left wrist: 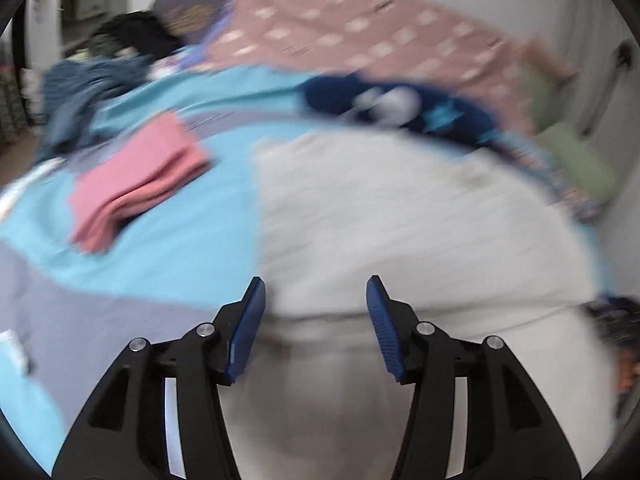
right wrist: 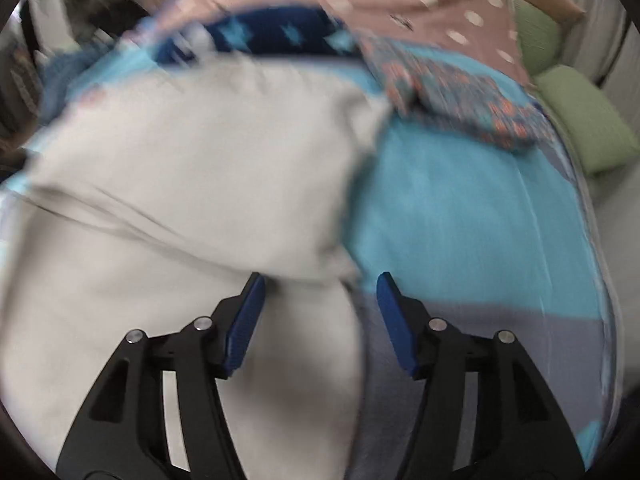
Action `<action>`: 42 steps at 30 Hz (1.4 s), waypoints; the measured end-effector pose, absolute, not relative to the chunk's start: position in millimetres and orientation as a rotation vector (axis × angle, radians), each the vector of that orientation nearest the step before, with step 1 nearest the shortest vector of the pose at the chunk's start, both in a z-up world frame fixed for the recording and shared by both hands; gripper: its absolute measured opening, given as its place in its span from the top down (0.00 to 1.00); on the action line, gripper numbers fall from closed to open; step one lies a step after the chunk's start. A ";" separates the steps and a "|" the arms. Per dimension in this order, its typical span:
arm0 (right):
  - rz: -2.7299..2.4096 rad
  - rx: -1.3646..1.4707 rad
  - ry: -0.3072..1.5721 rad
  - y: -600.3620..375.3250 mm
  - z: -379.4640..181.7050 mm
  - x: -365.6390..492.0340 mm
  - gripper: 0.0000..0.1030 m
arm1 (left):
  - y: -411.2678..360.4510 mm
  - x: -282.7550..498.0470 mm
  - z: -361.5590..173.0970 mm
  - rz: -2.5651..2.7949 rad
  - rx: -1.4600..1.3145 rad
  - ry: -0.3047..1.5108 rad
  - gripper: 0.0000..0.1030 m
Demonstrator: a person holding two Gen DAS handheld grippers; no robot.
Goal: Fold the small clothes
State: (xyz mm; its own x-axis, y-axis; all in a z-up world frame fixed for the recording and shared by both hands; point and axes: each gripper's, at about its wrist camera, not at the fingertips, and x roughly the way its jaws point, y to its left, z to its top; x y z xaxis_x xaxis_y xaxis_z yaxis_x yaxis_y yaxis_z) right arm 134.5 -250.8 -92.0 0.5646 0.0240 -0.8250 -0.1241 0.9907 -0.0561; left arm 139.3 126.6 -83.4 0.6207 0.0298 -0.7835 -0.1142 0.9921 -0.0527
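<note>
- Both views are motion-blurred, so fine detail is hard to read.
- The left claw (left wrist: pixel 316 300) is wide open with nothing between its jaws; the white garment (left wrist: pixel 400 220) lies on the bed (left wrist: pixel 168 240) just ahead of and under it.
- The right claw (right wrist: pixel 320 300) is also wide open and empty. Ahead of it and to its left, the white garment (right wrist: pixel 192 168) shows a fold ridge, and a bunched corner sits just in front of the left jaw.
- A folded pink cloth (left wrist: pixel 136 188) lies ahead-left of the left claw, apart from the white one.
- Judged step: the white garment is partly folded, and both claws are positioned between grips.
- Next move likely calls for each claw to close on an edge or corner of the garment and carry it over evenly. With the edges this blurred, I cannot tell which one to pick.
</note>
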 end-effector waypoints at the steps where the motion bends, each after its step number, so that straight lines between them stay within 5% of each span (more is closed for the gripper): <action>1: 0.070 -0.084 0.969 -255.3 -90.0 133.3 0.33 | 133.5 136.3 -89.3 0.082 -0.135 0.916 0.45; 13: 0.043 0.226 0.965 -304.5 -80.3 107.9 0.18 | 168.9 114.4 -90.9 0.071 -0.296 0.886 0.46; 15: 0.027 0.220 0.976 -304.7 -87.5 105.0 0.18 | 170.2 111.6 -89.8 0.058 -0.299 0.878 0.56; 17: 0.015 0.169 0.958 -301.4 -88.5 98.5 0.18 | 171.3 107.6 -88.5 -0.008 -0.311 0.871 0.94; 21: -0.006 0.115 0.949 -296.6 -92.0 92.9 0.15 | 168.0 101.4 -85.0 0.006 -0.270 0.853 0.97; 28: -0.011 0.185 0.941 -306.9 -90.0 86.3 0.15 | 194.8 88.6 -81.5 0.046 -0.347 0.831 0.96; 34: -0.028 0.195 0.939 -304.7 -89.8 88.5 0.15 | 180.9 90.9 -68.9 -0.064 -0.373 0.764 0.66; 42: -0.033 0.162 0.937 -299.8 -93.3 87.1 0.13 | 177.6 119.1 -88.9 0.020 -0.283 0.864 0.63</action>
State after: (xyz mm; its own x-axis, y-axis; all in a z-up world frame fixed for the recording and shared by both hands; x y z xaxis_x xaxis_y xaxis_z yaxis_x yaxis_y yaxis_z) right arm 87.1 -299.8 -93.3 0.5924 0.0416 -0.8045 0.0987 0.9874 0.1237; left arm 119.1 177.6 -88.9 0.6518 -0.0967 -0.7522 -0.1315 0.9624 -0.2377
